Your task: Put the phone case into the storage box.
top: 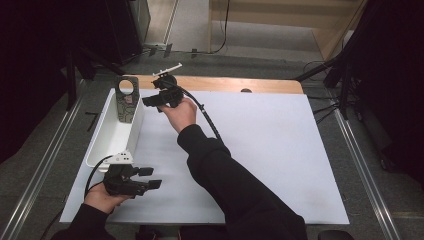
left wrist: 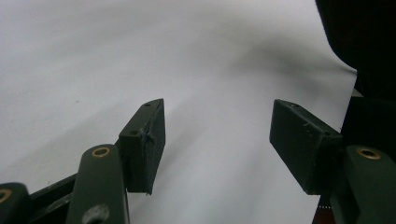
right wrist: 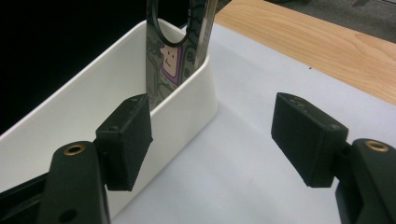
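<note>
- White tray (top: 102, 145) lay at the left of the high view on the white-covered desk (top: 280, 150).
- Patterned flat item (top: 127, 100) with a round hole stood upright at the tray's far end.
- Right gripper (top: 151, 100), jaws spread and empty, was just beside that item.
- Left gripper (top: 150, 177), jaws spread and empty, sat at lower left, near the tray's near end.
</note>
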A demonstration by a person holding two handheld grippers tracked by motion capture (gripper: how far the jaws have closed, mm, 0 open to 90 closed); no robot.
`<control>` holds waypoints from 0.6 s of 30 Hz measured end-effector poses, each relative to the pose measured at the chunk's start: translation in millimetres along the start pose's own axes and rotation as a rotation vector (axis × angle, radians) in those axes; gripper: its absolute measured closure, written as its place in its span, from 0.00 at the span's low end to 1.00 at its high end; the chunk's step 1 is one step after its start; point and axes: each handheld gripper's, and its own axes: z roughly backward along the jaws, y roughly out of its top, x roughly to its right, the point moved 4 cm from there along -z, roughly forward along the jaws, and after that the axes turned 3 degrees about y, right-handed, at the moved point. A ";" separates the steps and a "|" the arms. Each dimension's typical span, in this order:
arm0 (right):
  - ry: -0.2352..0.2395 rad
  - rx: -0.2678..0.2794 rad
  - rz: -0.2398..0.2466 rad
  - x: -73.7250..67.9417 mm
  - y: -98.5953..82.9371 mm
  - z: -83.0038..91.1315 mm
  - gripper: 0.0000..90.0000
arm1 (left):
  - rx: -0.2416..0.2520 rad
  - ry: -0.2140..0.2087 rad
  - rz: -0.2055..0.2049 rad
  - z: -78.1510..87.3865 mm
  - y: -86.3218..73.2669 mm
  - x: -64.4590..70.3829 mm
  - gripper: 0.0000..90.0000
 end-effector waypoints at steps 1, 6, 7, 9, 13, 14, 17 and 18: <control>-0.003 0.001 0.008 1.1 -0.8 1.3 0.31 | -0.002 0.001 0.000 0.1 0.0 -0.1 0.40; 0.009 -0.003 0.007 4.2 -5.5 8.2 0.31 | -0.002 0.003 -0.001 -0.4 0.1 0.0 0.40; 0.015 -0.005 0.008 4.9 -6.6 9.3 0.31 | -0.001 0.002 -0.001 -0.4 0.2 0.1 0.40; 0.026 -0.008 0.000 5.7 -8.8 11.3 0.31 | 0.000 0.003 -0.002 -0.4 0.4 0.1 0.40; 0.030 -0.010 0.011 5.7 -14.0 13.3 0.31 | -0.001 0.004 0.001 -1.0 0.4 -0.7 0.40; 0.036 -0.014 0.017 5.5 -15.2 13.6 0.31 | 0.000 0.003 0.001 -1.1 0.3 -1.0 0.40; 0.044 -0.017 0.026 3.9 -19.4 16.3 0.31 | 0.000 0.004 0.002 -1.1 0.2 -0.9 0.40; 0.046 -0.019 0.027 3.5 -20.9 17.3 0.31 | -0.001 0.004 0.003 -1.0 0.1 -0.9 0.40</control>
